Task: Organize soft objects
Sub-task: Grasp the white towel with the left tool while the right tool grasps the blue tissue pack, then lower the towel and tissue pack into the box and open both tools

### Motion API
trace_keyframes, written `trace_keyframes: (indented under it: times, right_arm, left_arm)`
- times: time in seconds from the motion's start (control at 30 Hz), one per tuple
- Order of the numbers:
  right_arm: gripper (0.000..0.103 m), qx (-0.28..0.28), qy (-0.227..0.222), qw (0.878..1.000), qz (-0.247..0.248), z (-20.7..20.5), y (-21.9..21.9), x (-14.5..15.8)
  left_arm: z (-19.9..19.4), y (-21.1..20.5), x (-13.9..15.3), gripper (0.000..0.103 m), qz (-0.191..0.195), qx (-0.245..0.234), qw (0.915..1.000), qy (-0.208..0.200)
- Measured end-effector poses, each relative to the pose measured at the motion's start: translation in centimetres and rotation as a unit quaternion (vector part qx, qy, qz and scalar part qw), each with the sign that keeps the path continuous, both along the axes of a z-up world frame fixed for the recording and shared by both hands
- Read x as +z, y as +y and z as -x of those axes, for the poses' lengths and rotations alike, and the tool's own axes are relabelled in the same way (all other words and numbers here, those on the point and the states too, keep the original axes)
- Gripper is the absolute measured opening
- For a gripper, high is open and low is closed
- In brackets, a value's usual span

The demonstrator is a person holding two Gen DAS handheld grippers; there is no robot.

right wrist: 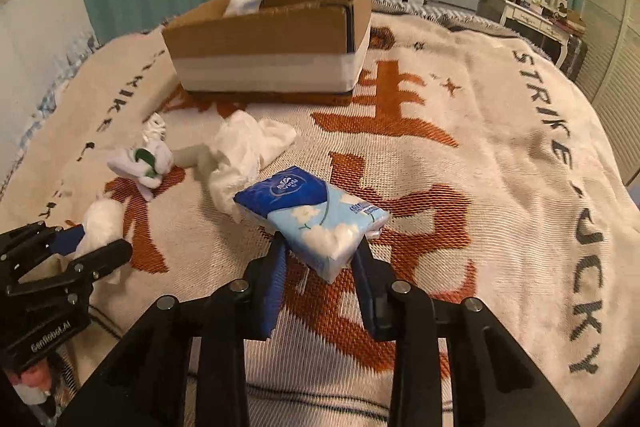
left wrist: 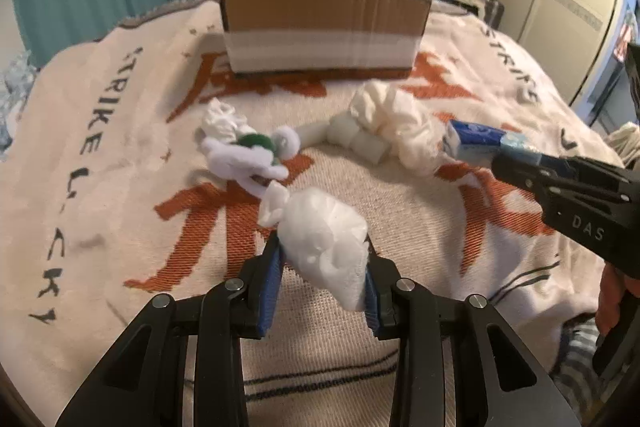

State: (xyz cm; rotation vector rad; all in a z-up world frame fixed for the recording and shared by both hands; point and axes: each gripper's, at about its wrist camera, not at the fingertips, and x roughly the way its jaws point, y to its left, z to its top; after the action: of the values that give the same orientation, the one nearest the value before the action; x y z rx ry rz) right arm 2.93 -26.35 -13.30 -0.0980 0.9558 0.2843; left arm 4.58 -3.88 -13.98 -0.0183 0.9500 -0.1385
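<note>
The left gripper [left wrist: 324, 263] is squeezing a white plastic bag of soft stuff [left wrist: 324, 227], holding it up over the blanket [left wrist: 400, 227]. The right gripper [right wrist: 320, 255] is pinching a blue tissue pack [right wrist: 312, 211]. Both things are getting carried, I think. Next they need lifting over the wall of the cardboard box [right wrist: 264, 47] and letting go inside. Socks [left wrist: 240, 151] and a white cloth [left wrist: 396, 119] are waiting.

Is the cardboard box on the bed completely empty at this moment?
No, a white soft item already sits in the far left corner of the cardboard box, showing above its rim.
</note>
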Motion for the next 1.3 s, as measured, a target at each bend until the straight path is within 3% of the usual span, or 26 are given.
trace_keyframes:
  times: [0.2,0.3,0.43,0.57,0.7,0.83,1.03,1.2,1.3]
  right_arm:
    - [0.029,0.002,-0.036,0.999,-0.016,2.3,-0.2,3.9]
    - [0.029,0.009,-0.065,0.997,-0.027,3.1,0.1,7.0]
    - [0.029,0.023,-0.108,0.993,-0.040,3.0,0.6,11.7]
    - [0.029,0.036,-0.141,0.988,-0.050,1.2,1.0,16.0]
    - [0.029,0.047,-0.175,0.983,-0.041,-2.3,1.9,20.1]
    - [0.030,0.052,-0.192,0.979,-0.040,-6.1,2.8,22.4]
    - [0.030,0.060,-0.180,0.981,-0.038,-12.4,4.9,20.6]
    - [0.030,0.048,-0.141,0.988,-0.031,-18.6,5.3,15.5]
    - [0.030,0.044,-0.119,0.992,-0.027,-21.8,5.2,12.5]
  left_arm:
    - [1.1,0.3,3.3,0.034,0.010,-0.005,0.9994,-0.033]
    - [0.9,0.2,5.6,0.034,0.010,-0.013,0.9981,-0.060]
    - [-0.8,0.5,8.9,0.034,0.037,-0.022,0.9958,-0.081]
    - [-3.3,0.3,12.9,0.034,0.004,-0.033,0.9919,-0.123]
    - [-6.5,0.9,16.7,0.034,0.010,-0.034,0.9875,-0.154]
    - [-10.6,1.4,18.6,0.034,-0.002,-0.031,0.9881,-0.150]
    - [-17.0,1.1,17.0,0.034,-0.001,-0.046,0.9896,-0.136]
    - [-22.3,0.4,11.8,0.034,-0.005,-0.053,0.9930,-0.106]
    - [-24.3,-0.5,8.7,0.036,-0.030,-0.069,0.9916,-0.106]
